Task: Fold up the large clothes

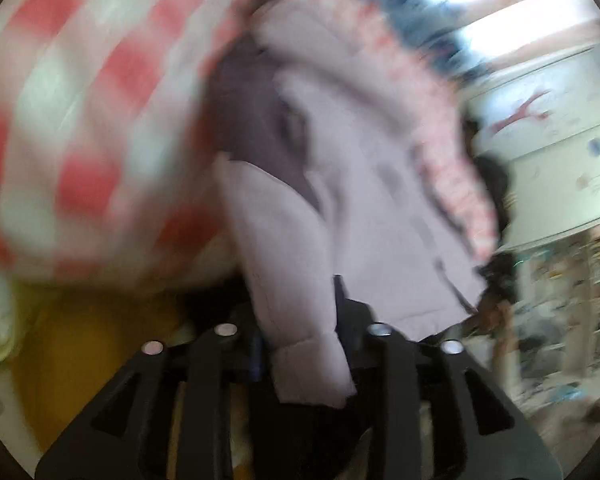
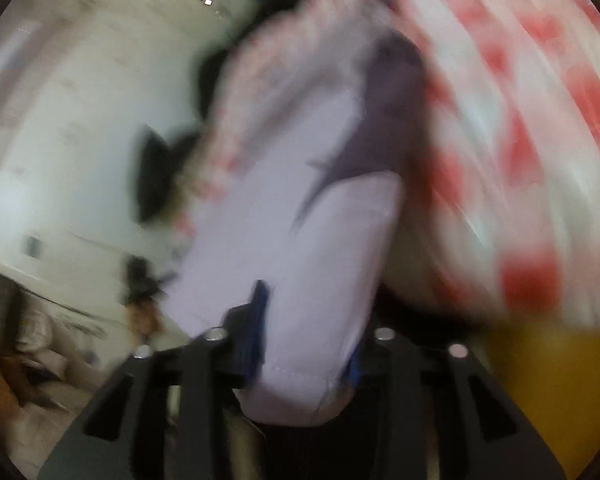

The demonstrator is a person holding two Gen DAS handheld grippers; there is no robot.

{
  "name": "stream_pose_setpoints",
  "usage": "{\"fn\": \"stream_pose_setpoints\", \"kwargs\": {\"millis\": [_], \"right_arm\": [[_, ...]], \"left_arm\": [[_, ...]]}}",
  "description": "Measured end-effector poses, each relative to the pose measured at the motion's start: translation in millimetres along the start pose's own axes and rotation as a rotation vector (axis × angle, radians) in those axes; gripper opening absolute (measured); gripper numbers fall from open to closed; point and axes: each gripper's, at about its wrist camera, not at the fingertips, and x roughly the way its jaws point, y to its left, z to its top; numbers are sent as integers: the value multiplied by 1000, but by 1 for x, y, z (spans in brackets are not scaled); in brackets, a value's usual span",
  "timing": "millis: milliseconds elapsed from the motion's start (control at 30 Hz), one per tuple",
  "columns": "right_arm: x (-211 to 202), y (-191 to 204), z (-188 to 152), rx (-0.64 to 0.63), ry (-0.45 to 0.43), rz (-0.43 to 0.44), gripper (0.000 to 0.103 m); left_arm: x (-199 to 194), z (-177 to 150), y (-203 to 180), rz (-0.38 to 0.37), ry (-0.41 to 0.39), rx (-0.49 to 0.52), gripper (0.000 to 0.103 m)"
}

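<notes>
A pale lilac padded garment [image 1: 308, 216] with a darker purple lining hangs in the air, blurred by motion. My left gripper [image 1: 300, 344] is shut on one thick hem of it, which fills the gap between the fingers. In the right wrist view the same lilac garment [image 2: 292, 240] runs up from my right gripper [image 2: 300, 344], which is shut on another edge of it. A pink floral trim runs along the garment's far side.
A red and white checked cloth [image 1: 72, 120] fills the left of the left wrist view and the right of the right wrist view [image 2: 520, 120]. A yellow surface [image 1: 80, 360] lies below. White cabinets [image 1: 560, 140] and cluttered shelves stand at the right.
</notes>
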Motion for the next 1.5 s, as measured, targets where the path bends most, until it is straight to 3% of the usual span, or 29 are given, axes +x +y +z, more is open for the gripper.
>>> {"fn": "stream_pose_setpoints", "kwargs": {"millis": [33, 100, 167, 200, 267, 333, 400, 433, 467, 533, 567, 600, 633, 667, 733, 767, 900, 1000, 1067, 1100, 1167, 1233, 1300, 1367, 1400, 1433, 1500], "right_arm": [[-1, -11, -4, 24, 2, -66, 41], [-17, -31, 0, 90, -76, -142, 41], [-40, -26, 24, 78, -212, -155, 51], [-42, -18, 37, 44, -237, -163, 59], [-29, 20, 87, -83, -265, -165, 65], [3, 47, 135, -163, -258, -157, 71], [42, 53, 181, -181, -223, -119, 73], [68, 49, 206, -172, -191, -116, 73], [91, 40, 224, -170, -174, -177, 73], [129, -1, 243, -105, -99, -270, 73], [145, -22, 243, -46, -47, -271, 70], [152, -40, 242, 0, -29, -233, 67], [144, -46, 241, 38, -59, -189, 67], [136, -42, 243, 39, -72, -186, 67], [118, -13, 247, -86, -128, -196, 67], [110, 8, 255, -171, -162, -195, 67], [104, 52, 316, -283, -284, -226, 76], [135, 45, 373, -254, -300, -332, 76], [165, 17, 390, -182, -258, -460, 76], [178, 3, 395, -143, -228, -516, 76], [189, -36, 394, -80, -206, -445, 75], [180, -37, 393, -64, -222, -422, 75], [164, -20, 387, -116, -202, -447, 75], [139, -4, 364, -169, -204, -386, 76], [124, 3, 349, -191, -208, -353, 84], [102, 7, 325, -214, -207, -331, 96], [68, 0, 270, -238, -162, -314, 96]], "left_arm": [[1, -6, 15, 86, 8, -39, 37], [-12, -5, 45, 236, -26, -144, 39], [-34, 13, 44, 330, -135, -147, 46], [-42, 26, 33, 324, -197, -117, 50], [-43, 59, -1, 258, -298, -29, 69], [-25, 95, -33, 210, -356, 54, 77], [7, 130, -63, 144, -382, 130, 77], [29, 148, -73, 118, -377, 141, 77], [51, 165, -77, 115, -367, 137, 77], [96, 180, -75, 163, -330, 136, 77], [113, 179, -66, 187, -294, 136, 77], [151, 181, -50, 262, -181, 119, 77], [169, 177, -40, 270, -140, 107, 75], [168, 175, -41, 273, -158, 117, 75], [154, 175, -59, 249, -185, 161, 75], [142, 182, -74, 202, -231, 188, 75], [115, 237, -118, 197, -440, 268, 82], [126, 288, -123, 231, -548, 226, 88], [154, 323, -105, 262, -503, 161, 88], [173, 334, -98, 282, -444, 133, 88], [219, 351, -80, 339, -277, 133, 90], [219, 345, -81, 379, -281, 162, 90], [192, 334, -85, 316, -269, 140, 90], [149, 312, -80, 224, -272, 118, 90], [130, 300, -70, 195, -274, 111, 90], [105, 276, -58, 166, -275, 109, 90], [67, 225, -34, 148, -270, 108, 90]]}}
